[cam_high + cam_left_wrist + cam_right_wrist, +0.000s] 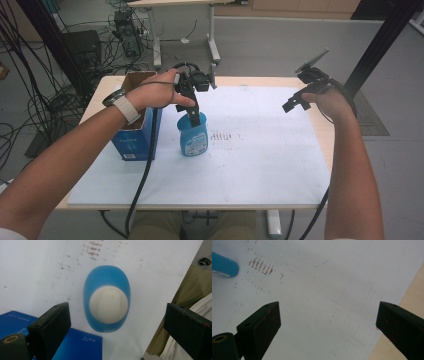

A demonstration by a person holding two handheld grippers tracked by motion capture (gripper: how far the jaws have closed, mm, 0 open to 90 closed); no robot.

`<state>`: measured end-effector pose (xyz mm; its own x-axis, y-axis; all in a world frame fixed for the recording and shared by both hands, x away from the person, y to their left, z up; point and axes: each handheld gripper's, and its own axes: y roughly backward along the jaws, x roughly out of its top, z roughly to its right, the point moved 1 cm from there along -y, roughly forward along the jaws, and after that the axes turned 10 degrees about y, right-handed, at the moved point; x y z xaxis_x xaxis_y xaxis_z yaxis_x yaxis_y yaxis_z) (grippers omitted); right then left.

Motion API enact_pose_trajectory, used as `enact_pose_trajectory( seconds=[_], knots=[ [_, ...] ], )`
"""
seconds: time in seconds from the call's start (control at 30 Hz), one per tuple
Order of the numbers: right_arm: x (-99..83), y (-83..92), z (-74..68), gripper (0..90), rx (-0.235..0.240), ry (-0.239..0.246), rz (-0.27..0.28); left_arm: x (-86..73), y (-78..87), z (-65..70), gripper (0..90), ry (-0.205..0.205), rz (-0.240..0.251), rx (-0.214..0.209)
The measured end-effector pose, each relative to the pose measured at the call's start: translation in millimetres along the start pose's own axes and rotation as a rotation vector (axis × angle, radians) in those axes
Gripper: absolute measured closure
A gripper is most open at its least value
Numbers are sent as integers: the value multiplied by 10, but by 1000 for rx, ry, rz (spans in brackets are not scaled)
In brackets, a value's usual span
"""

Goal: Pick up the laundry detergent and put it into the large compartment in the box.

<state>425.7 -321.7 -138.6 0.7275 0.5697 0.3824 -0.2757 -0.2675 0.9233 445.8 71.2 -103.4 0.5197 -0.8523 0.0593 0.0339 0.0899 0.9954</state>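
A blue bottle (193, 136) with a white cap (108, 304) stands upright on the white mat (260, 165), left of centre. My left gripper (194, 115) hangs straight over it, pointing down. In the left gripper view the left gripper (117, 315) is open, its jaws wide apart on either side of the cap and above it, not touching. My right gripper (295, 102) is held in the air over the mat's right part. It is open too, and the right gripper (328, 312) has nothing between its jaws. The bottle's base (223, 266) shows far off to its left.
A blue box (132, 137) with an open cardboard top stands just left of the bottle, under my left wrist; its side (80, 345) lies close to the left jaw. Brown marks (222, 136) stain the mat's middle. The wooden table edge (412, 292) runs along the mat's right side.
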Motion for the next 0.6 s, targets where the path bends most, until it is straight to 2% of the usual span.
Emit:
enact_pose_trajectory(
  seconds=[0.6],
  knots=[
    [-1, 5, 1, 55, -1, -2, 4, -6, -8, -12, 80, 3, 1, 0]
  ],
)
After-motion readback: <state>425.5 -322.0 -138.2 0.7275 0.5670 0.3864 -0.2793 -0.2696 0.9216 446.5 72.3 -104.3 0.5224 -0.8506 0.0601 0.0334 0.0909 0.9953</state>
